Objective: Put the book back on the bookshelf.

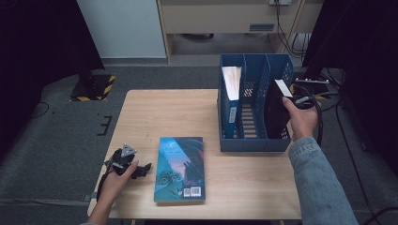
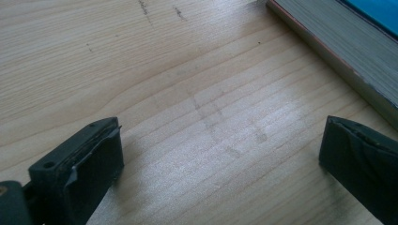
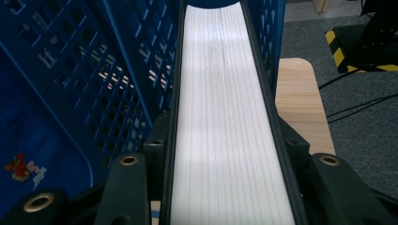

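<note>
A black-covered book (image 1: 275, 112) stands tilted in the right compartment of the blue file rack (image 1: 253, 143). My right gripper (image 1: 296, 100) is shut on it from the right side. In the right gripper view the book's white page edge (image 3: 225, 108) runs up between the jaws, with the rack's blue lattice wall (image 3: 94, 70) to its left. A blue book (image 1: 231, 96) stands in the rack's left compartment. A teal book (image 1: 179, 168) lies flat on the table. Just left of it my left gripper (image 1: 137, 170) rests open on the wood, nothing between its fingers (image 2: 84, 164); the teal book's page edge (image 2: 338, 47) lies ahead to the right.
The wooden table (image 1: 164, 112) has bare room behind the teal book and left of the rack. Its front edge lies close below the teal book. Cables (image 1: 324, 93) and a dark stand sit beside the table's right edge. A yellow-black striped base (image 1: 94, 89) stands on the floor at far left.
</note>
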A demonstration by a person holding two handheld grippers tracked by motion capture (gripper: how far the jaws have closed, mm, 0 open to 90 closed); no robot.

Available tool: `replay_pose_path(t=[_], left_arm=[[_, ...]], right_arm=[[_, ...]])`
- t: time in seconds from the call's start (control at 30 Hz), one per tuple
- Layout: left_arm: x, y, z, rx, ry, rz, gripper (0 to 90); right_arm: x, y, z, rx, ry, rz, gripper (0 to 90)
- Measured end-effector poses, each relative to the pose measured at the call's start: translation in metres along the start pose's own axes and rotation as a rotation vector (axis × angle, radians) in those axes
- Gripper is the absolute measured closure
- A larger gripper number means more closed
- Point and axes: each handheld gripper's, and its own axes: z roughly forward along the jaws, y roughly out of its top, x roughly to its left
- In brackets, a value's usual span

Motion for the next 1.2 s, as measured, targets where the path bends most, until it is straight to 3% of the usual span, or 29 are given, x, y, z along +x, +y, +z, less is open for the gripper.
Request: replay_pose_path(t=[0.43, 0.9, 1.03, 1.2], left_arm=[[-0.002, 0.0, 0.0, 0.0, -0.005, 0.004, 0.0], [-0.003, 0.0, 0.0, 0.0, -0.006, 0.006, 0.0], [-0.003, 0.0, 0.0, 0.0, -0.007, 0.007, 0.0], [-0.003, 0.0, 0.0, 0.0, -0.008, 0.007, 0.0]], right_arm=[[0.005, -0.008, -0.004, -0.003, -0.002, -0.037, 51.1], [0.007, -0.015, -0.005, -0.011, 0.003, -0.021, 47.7], [0.011, -0.016, -0.004, 0.029, 0.006, -0.028, 43.4], [0.012, -0.018, -0.005, 0.028, 0.003, -0.029, 46.2]])
